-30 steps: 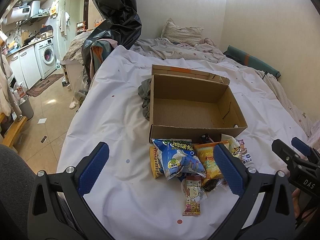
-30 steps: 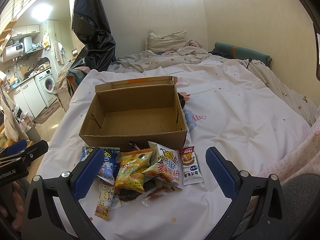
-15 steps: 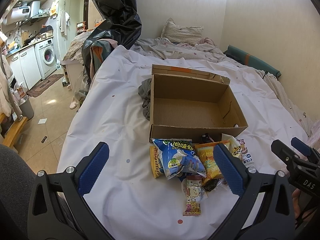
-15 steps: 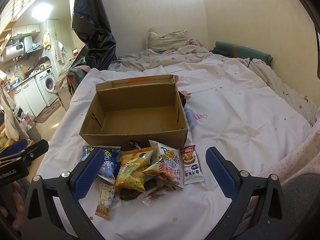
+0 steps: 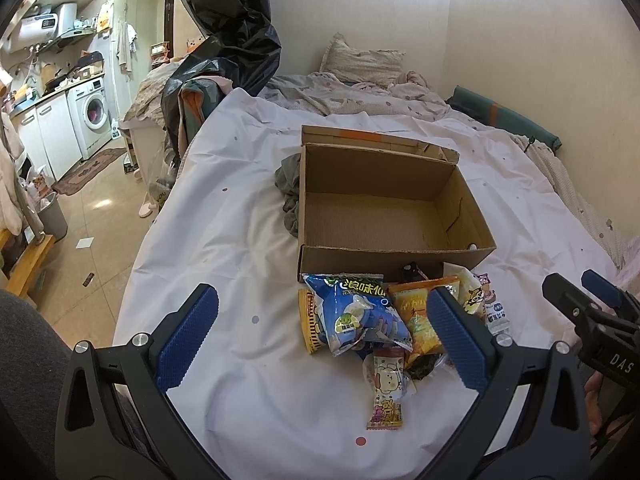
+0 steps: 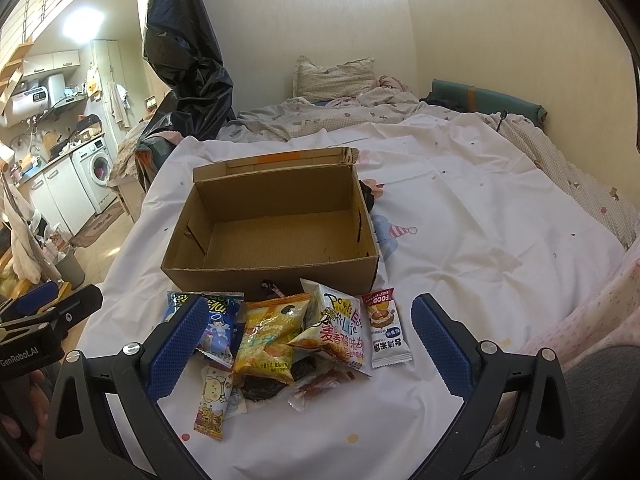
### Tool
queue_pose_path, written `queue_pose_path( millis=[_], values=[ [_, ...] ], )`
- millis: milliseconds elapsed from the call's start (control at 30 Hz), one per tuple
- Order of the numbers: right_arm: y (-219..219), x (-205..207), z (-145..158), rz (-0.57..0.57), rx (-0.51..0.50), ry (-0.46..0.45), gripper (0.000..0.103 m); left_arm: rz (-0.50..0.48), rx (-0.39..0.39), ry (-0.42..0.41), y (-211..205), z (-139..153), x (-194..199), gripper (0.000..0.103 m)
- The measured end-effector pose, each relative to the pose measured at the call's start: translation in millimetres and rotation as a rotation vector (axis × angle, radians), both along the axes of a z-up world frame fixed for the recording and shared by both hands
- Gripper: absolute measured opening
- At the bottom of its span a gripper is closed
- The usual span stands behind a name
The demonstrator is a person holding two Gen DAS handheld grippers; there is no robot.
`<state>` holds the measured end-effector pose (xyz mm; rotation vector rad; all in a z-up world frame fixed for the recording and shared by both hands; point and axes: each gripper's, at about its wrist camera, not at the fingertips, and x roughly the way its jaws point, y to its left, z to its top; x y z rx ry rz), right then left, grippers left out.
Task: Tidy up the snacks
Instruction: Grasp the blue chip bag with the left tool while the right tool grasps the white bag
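An open, empty cardboard box [image 5: 384, 216] [image 6: 272, 236] sits on the white bedsheet. A pile of snack packets lies against its near wall: a blue bag [image 5: 354, 314] [image 6: 218, 322], an orange-yellow bag [image 5: 416, 316] [image 6: 270, 344], a white bag with red print [image 6: 340, 328], a small white bar [image 6: 386, 328] and a pink cartoon packet [image 5: 386, 394] [image 6: 212, 400]. My left gripper [image 5: 320, 336] hovers open, short of the pile and left of it. My right gripper [image 6: 308, 344] hovers open above the pile's near side. Neither holds anything.
A grey cloth [image 5: 290, 188] lies bunched against the box's left side. A black plastic bag [image 5: 232, 32] hangs at the bed's far left corner. Pillow [image 6: 332, 78] and rumpled bedding fill the far end. The bed's left edge drops to a tiled floor [image 5: 92, 216].
Both views have barely shifted; the grippers stay open and the snacks and box lie where they were.
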<state>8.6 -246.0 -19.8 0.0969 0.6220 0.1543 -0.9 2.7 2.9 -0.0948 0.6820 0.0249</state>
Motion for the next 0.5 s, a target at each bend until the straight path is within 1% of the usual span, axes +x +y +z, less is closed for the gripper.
queue_pose_path(
  millis=[67,133,167,333,433,500],
  values=[
    [-2,1,0,-0.005,0.011,0.004,0.103,0.002,0.008,0.02,-1,0,2,0.103],
    [-4,6,0,0.003,0.032,0.032,0.103,0.0,0.009,0.057,0,-1,10,0.103],
    [-6,11,-2,0.011,0.048,0.066,0.103,-0.001,0.007,0.074,1,-1,14,0.103],
    [-18,37,-3,0.017,0.098,0.16,0.103,0.003,-0.011,0.165,7,-1,39,0.103],
    [-31,55,-4,0.014,0.153,0.22,0.103,-0.008,-0.024,0.237,8,-6,58,0.103],
    [-40,71,-8,0.01,0.189,0.283,0.103,-0.013,-0.041,0.275,8,-11,69,0.103]
  ],
)
